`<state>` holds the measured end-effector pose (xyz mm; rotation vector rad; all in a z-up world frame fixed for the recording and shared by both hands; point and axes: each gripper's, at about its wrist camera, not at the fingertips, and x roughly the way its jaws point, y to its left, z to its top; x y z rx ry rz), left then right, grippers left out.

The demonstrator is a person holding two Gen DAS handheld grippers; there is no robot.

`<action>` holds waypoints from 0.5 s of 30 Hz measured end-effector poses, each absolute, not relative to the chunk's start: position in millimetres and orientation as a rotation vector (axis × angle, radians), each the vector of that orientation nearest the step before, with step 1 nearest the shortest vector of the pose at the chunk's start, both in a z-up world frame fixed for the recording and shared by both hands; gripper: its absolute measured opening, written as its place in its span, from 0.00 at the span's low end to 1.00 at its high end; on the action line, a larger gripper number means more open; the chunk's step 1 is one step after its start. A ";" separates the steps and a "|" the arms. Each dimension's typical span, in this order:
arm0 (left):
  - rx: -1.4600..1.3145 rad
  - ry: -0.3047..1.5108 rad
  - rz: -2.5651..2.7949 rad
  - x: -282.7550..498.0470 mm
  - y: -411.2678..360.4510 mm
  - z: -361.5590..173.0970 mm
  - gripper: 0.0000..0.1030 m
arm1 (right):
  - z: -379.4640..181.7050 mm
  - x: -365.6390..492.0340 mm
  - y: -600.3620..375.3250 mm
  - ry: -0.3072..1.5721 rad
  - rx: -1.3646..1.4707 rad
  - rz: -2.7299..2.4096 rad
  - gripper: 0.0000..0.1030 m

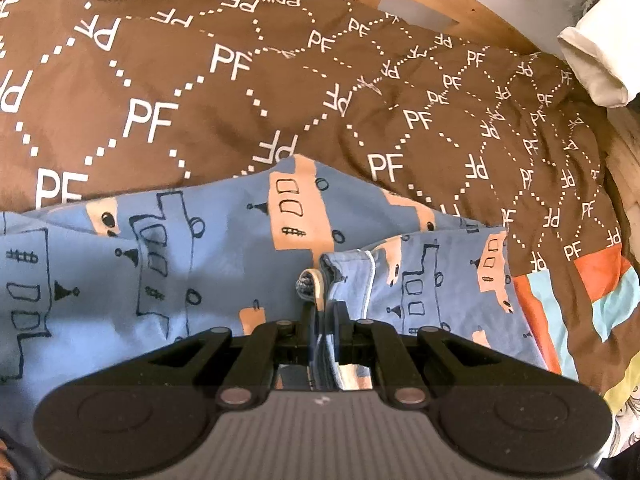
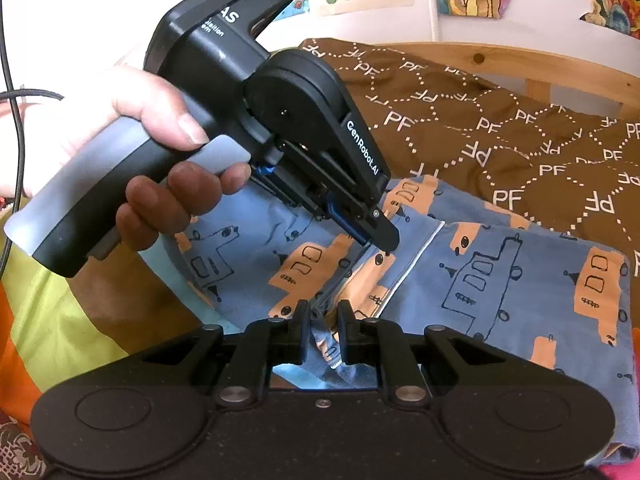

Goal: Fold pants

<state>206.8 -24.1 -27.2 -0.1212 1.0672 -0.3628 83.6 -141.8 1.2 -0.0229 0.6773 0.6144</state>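
Blue pants (image 1: 168, 264) with orange and black drawn shapes lie on a brown bed cover. In the left wrist view my left gripper (image 1: 323, 312) is shut on a bunched edge of the pants, with a folded part (image 1: 436, 276) to its right. In the right wrist view my right gripper (image 2: 323, 320) is shut on a fold of the pants (image 2: 500, 280), with cloth bunched between the fingers. The left gripper (image 2: 378, 236) also shows there, held by a hand, its tip down on the pants just beyond my right gripper.
The brown cover (image 1: 280, 92) with white "PF" print spreads beyond the pants. A wooden bed frame (image 2: 560, 64) runs along the far side. A colourful patchwork blanket (image 1: 600, 292) lies at the right, and a white roll (image 1: 596, 64) at the far right.
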 end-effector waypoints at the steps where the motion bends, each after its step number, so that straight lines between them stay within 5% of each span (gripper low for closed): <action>1: -0.125 1.069 -0.361 207.2 -23.7 -27.2 0.09 | 1.1 84.3 -141.6 0.679 -0.024 0.615 0.15; 11: -0.083 1.090 -0.326 208.9 -29.1 -36.6 0.16 | -8.2 86.9 -136.6 0.706 -0.053 0.619 0.16; 13: -0.093 1.090 -0.313 208.4 -27.9 -38.5 0.21 | -7.3 84.2 -134.8 0.696 -0.070 0.622 0.23; 15: -0.130 1.090 -0.304 207.1 -23.1 -37.6 0.30 | -3.8 79.4 -135.0 0.686 -0.098 0.636 0.45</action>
